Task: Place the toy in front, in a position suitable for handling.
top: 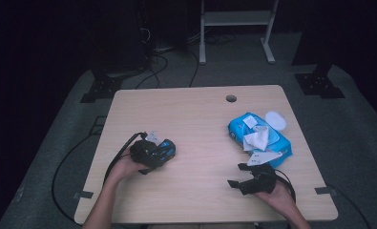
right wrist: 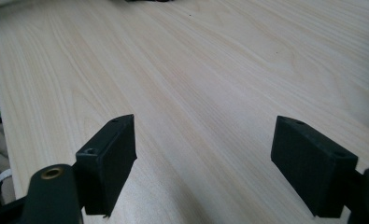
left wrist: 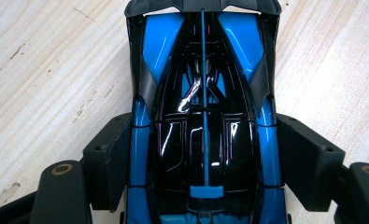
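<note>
Toy car (left wrist: 203, 140) apparently clamped between left jaws.

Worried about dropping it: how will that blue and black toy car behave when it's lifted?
The toy car looks like hard, glossy plastic, so probably stiff and light but somewhat slippery. The left tongs clamp its smooth sides, so it might slide out if tilted. Set down, it could roll, though no wheels show.

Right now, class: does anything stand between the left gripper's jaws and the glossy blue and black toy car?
Nothing visible does. The left gripper has its pads against both sides of the blue and black toy car on the wooden table.
</note>
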A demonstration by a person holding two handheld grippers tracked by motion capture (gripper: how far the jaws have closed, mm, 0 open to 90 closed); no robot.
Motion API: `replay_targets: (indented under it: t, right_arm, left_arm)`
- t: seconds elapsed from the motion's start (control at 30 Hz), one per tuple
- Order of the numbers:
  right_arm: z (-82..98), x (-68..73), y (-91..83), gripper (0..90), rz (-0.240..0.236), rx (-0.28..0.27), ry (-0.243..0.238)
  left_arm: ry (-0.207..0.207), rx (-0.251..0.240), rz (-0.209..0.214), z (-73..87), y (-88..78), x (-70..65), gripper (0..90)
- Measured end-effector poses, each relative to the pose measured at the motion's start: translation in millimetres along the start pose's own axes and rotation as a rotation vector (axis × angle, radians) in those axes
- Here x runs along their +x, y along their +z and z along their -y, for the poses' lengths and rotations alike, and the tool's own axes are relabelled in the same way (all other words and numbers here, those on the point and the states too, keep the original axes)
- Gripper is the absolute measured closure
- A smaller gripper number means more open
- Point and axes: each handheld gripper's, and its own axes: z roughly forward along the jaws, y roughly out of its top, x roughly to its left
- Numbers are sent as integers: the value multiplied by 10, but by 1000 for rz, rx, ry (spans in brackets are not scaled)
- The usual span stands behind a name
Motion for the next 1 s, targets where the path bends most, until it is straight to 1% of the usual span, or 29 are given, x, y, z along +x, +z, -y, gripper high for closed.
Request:
replay_targets:
  t: [0.23,0.4,0.5,0.6,0.63,0.77,0.8,0.93,0.97,1.0]
  right_arm:
    - [1,-6,-8,212,-1,-5,-1]
    - [0,-6,-6,212,0,-3,1]
    - [-1,-6,0,212,1,0,0]
    - [-5,-8,-2,212,-1,-5,-1]
    - [-7,-10,-6,212,0,-7,0]
    - [-13,-29,-45,212,8,-22,3]
    - [-12,-39,-75,212,11,-34,10]
    - [-16,-42,-126,212,21,-41,7]
    - [-21,-40,-148,212,28,-45,4]
    - [-32,-46,-204,212,41,-61,3]
  left_arm:
    - [3,3,-4,-1,-12,4,262]
    - [-5,-11,-8,3,-66,24,261]
    - [-2,-12,-15,-3,-92,22,261]
    - [15,-24,-16,-40,-124,-9,261]
    - [18,-30,-15,-63,-132,-34,261]
    - [67,-48,-1,-208,-145,-186,261]
    - [84,-48,8,-252,-139,-240,261]
    - [150,-52,41,-424,-74,-490,261]
    - [168,-51,51,-465,-52,-551,261]
    - [184,-51,62,-506,-25,-611,261]
